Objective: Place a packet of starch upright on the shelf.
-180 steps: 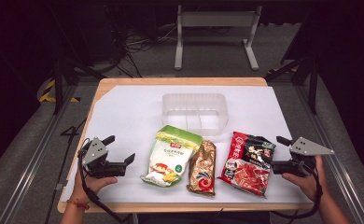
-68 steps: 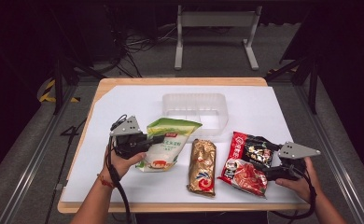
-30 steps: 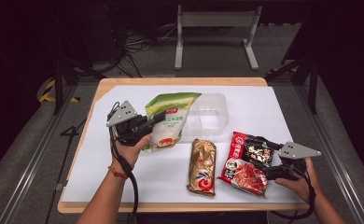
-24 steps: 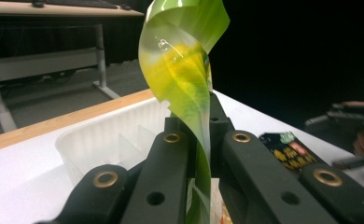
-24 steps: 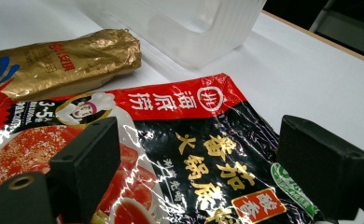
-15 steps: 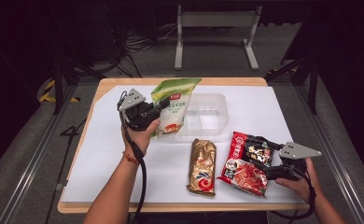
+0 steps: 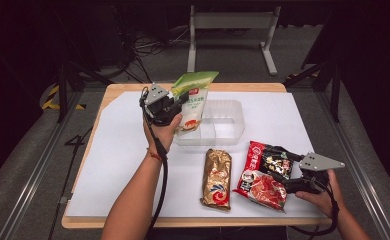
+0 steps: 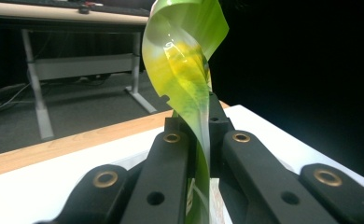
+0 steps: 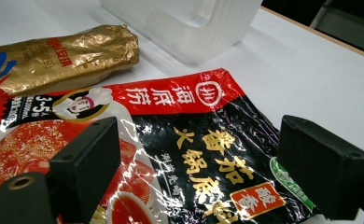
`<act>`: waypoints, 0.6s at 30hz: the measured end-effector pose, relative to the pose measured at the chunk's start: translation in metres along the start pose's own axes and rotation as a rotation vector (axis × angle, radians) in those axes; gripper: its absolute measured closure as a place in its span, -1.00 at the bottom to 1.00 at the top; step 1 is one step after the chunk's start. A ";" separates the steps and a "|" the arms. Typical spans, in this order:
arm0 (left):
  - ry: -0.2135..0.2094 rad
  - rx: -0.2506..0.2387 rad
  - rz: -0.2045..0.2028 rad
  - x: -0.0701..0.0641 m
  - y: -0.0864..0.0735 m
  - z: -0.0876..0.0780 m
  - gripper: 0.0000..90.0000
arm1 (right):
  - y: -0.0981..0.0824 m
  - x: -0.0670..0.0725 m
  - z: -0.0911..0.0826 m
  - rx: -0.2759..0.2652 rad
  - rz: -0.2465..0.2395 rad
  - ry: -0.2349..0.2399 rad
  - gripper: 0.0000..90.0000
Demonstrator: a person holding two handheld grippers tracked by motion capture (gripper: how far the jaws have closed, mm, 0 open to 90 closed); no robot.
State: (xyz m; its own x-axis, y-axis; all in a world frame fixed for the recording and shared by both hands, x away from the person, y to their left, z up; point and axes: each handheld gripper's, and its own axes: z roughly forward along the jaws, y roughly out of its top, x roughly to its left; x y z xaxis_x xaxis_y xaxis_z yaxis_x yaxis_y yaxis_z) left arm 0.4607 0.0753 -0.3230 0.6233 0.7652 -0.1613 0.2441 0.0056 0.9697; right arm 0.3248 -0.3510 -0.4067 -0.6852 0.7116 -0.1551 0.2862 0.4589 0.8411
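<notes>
A white sheet covers the wooden table (image 7: 108, 95), dark floor around it. The left gripper (image 7: 175, 105) is clenched on the top edge of the green pouch (image 7: 193, 100), which hangs long axis upright over the left end of the clear plastic tray (image 7: 233, 120), just beyond the jaws. The right gripper (image 7: 285, 172) stands released over the red-and-black hotpot packet (image 7: 263, 175), well apart.

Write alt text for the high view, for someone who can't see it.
The left hand-held gripper holds a green pouch upright over the left end of a clear tray. A gold packet and a red packet lie on the white table, the right hand-held gripper open over the red one.
</notes>
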 end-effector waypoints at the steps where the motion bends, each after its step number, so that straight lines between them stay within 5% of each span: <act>1: 0.008 -0.006 -0.006 0.001 -0.001 0.001 1.00 | 0.000 0.000 0.000 0.002 -0.001 -0.001 -0.69; 11: 0.083 -0.036 -0.031 0.008 0.002 0.015 1.00 | 0.000 0.000 0.001 0.007 -0.009 0.002 -0.69; 18: 0.121 -0.038 -0.059 0.002 0.003 0.035 1.00 | -0.001 0.001 0.001 0.012 -0.008 0.009 -0.69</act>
State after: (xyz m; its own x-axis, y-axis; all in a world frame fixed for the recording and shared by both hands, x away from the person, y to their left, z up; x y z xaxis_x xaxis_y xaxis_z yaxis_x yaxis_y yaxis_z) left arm 0.4882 0.0544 -0.3271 0.5140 0.8348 -0.1976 0.2480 0.0759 0.9658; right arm 0.3246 -0.3505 -0.4076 -0.6936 0.7031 -0.1567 0.2888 0.4707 0.8337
